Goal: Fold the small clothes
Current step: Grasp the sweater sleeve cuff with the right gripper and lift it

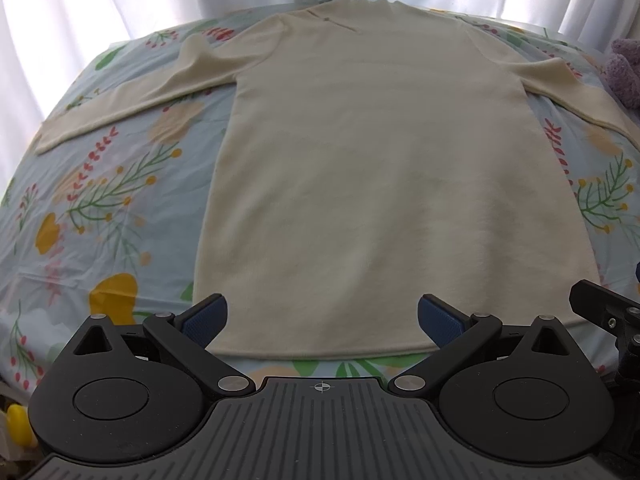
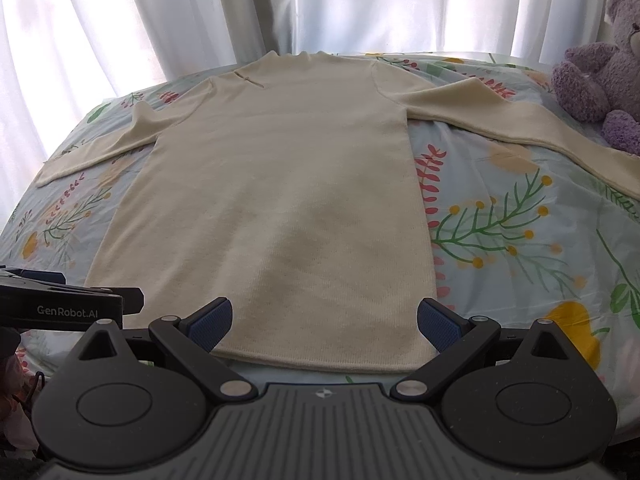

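Note:
A cream long-sleeved knit garment [image 1: 360, 160] lies flat on the floral bed sheet [image 1: 100, 208], neck at the far end, both sleeves spread out sideways. It also shows in the right wrist view [image 2: 272, 200]. My left gripper [image 1: 322, 318] is open and empty, hovering over the hem near its left corner. My right gripper [image 2: 324, 320] is open and empty over the hem near its right corner. The right gripper's body shows at the right edge of the left wrist view [image 1: 608, 312]; the left gripper's body shows at the left edge of the right wrist view [image 2: 68, 304].
A purple teddy bear [image 2: 600, 76] sits on the bed at the far right, next to the right sleeve [image 2: 520, 120]. White curtains [image 2: 320, 8] hang behind the bed. The sheet [image 2: 520, 240] shows on both sides of the garment.

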The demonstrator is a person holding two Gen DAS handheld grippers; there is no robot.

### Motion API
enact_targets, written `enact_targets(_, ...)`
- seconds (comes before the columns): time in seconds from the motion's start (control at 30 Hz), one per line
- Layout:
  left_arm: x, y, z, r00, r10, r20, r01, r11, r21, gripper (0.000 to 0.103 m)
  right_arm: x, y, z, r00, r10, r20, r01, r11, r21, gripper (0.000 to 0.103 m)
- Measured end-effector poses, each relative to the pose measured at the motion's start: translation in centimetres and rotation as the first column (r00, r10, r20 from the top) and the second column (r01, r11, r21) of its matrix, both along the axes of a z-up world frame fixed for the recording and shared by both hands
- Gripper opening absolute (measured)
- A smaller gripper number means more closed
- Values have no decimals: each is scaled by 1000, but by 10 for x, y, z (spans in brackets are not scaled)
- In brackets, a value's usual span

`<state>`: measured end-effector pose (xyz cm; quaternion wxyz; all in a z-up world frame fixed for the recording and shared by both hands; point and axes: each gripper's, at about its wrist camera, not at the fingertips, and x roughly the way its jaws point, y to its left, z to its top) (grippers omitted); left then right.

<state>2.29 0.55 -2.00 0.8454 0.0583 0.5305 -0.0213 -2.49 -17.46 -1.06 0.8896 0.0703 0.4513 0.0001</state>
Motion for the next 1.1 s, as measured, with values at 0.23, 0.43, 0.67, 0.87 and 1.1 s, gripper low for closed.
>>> enact_targets(0.23,5,-1,-5,1000,9,-25,-9,1000,1,103,0,-12,0,995,43,88,-51,994,97,99)
enact_targets(0.43,11,-6,-8,999,4,-34,-4,1000,-3,103,11,-43,-8,996,-35,84,17,978,206,99)
enact_targets(0.67,33,-7,-10,999,43,-25,-43,999,-13,103,31,-185,-12,860,-459,223,369,861,351,74)
enact_targets(0.87,53,-10,-17,994,104,-37,-104,994,-12,103,42,-325,-59,622,-777,96,646,579,497,32)
enact_targets(1.1,70,-25,-26,990,126,-66,-128,991,-31,103,44,-400,-106,436,-900,-2,723,349,596,30)
